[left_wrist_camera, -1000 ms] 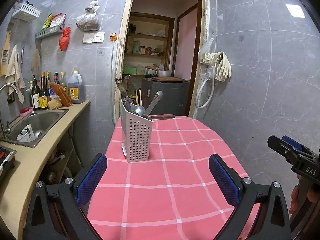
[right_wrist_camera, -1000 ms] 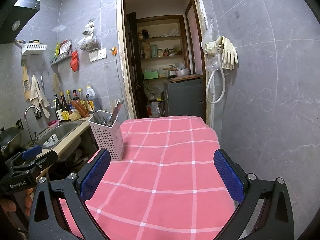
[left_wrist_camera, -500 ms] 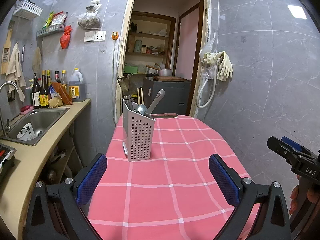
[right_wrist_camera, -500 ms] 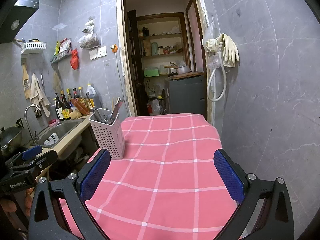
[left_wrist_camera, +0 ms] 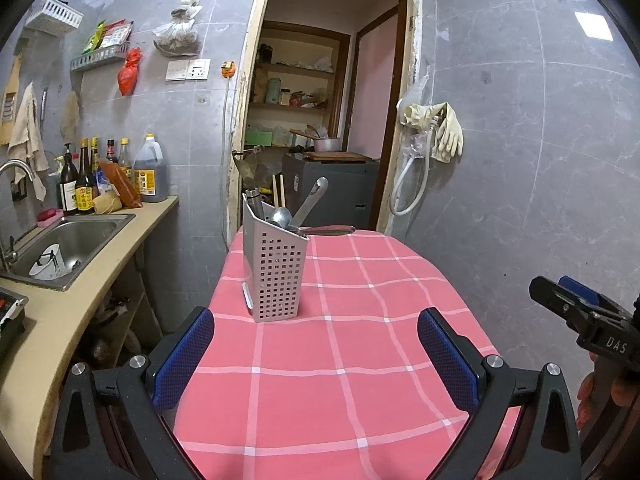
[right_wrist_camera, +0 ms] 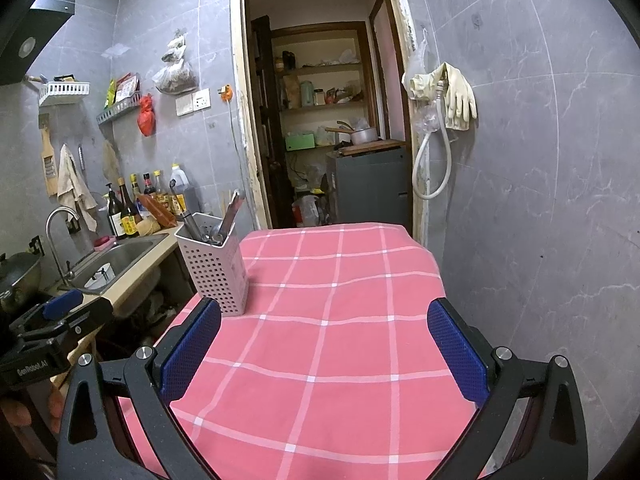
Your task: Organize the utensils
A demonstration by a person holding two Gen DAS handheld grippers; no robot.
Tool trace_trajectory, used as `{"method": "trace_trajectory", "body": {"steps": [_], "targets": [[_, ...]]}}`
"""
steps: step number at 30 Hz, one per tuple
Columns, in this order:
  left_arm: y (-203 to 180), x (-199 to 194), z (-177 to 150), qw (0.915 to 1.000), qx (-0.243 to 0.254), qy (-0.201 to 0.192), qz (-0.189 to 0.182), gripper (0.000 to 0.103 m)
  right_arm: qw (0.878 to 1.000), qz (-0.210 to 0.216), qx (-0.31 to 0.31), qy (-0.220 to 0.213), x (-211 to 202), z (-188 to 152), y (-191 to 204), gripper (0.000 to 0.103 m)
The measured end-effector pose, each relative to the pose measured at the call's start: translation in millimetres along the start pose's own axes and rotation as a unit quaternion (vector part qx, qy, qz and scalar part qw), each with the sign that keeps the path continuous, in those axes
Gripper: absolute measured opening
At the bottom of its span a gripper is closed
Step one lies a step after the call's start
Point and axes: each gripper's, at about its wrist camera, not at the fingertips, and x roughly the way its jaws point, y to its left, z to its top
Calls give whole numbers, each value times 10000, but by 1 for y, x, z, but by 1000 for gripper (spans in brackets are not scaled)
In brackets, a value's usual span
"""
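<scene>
Grey tiled kitchen walls and an open pantry doorway stand behind the bench, which wears a pink checked cloth. On it, toward the far left side near the sink, stands the perforated utensil caddy, upright, with a ladle, a flat-handled tool, chopsticks and a long handle lying out over its rim. No loose utensil shows on the cloth.

My left gripper is spread wide and holds nothing; my right gripper is likewise wide and empty, well apart from the caddy.

Over the last second both views have risen and pulled back slightly: the caddy sits a little lower and farther in each, while it and its contents have not shifted. I judge that the utensils are gathered and I am backing away, so the task looks close to done. That overhanging handle is the only thing I might still tuck in.
</scene>
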Motion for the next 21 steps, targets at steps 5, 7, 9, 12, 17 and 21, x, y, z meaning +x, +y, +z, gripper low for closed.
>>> {"method": "trace_trajectory", "body": {"steps": [5,7,9,12,17,21], "targets": [[2,0,2,9999,-81,-55,73,102,10000,-22,15,33,0,-7,1,101],[2,3,2,9999,-101,13,93,102,10000,-26,14,43,2,-6,1,101],[3,5,3,9999,-104,38,107,102,10000,-22,13,58,1,-9,2,101],[4,6,2,9998,-100,76,122,102,9999,-14,21,107,5,-8,2,101],[6,11,0,9995,-124,225,161,102,9998,9,20,185,11,-5,2,101],[8,13,-2,9994,-138,276,179,102,9996,25,27,262,14,-5,3,101]]}}
